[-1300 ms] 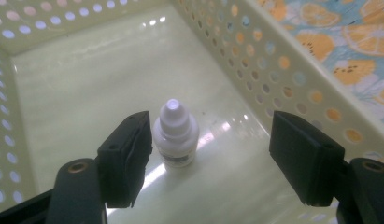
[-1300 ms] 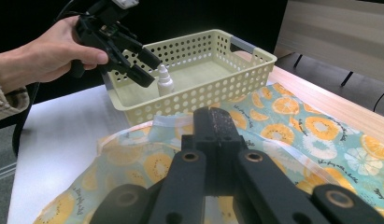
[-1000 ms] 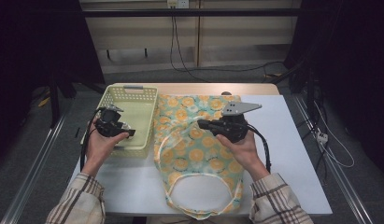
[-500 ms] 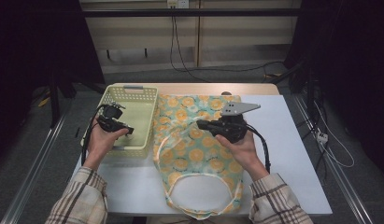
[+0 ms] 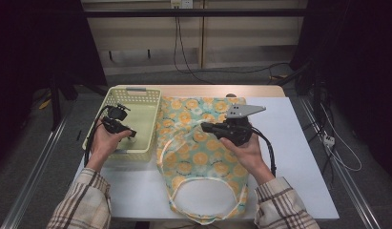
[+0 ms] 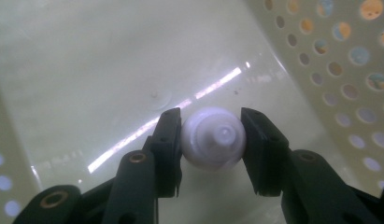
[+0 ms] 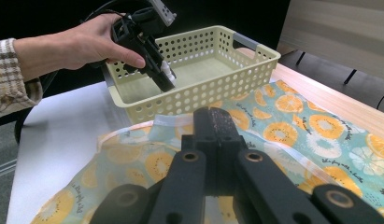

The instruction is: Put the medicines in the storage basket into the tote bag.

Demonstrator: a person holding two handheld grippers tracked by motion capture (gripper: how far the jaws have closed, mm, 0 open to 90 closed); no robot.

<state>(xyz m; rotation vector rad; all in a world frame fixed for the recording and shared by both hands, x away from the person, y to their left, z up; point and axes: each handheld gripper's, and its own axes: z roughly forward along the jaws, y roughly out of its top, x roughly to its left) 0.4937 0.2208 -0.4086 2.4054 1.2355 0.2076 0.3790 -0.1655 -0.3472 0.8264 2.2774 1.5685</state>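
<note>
A pale yellow perforated basket [image 5: 133,89] stands at the table's left. My left gripper [image 5: 130,135] reaches down into it. In the left gripper view its jaws [image 6: 211,116] have just been closing, and the pads now press both sides of a small white bottle [image 6: 213,137] standing on the basket floor [image 6: 87,60]. The right gripper view shows that bottle [image 7: 167,71] between the black jaws inside the basket [image 7: 213,88]. My right gripper [image 5: 205,126] is shut with nothing in it, held just above an orange-print cloth bag [image 5: 193,157] spread flat; its joined jaws [image 7: 213,116] point toward the basket.
A white mat [image 5: 298,157] covers the table, with bare room right of the bag. A wooden strip [image 5: 260,90] runs along the far edge. Cables [image 5: 184,52] hang behind the table. The bag's round opening [image 5: 203,200] lies near the front edge.
The left gripper has dipped lower into the basket and its jaws have closed in on the white bottle. The right hand and gripper have not moved.
</note>
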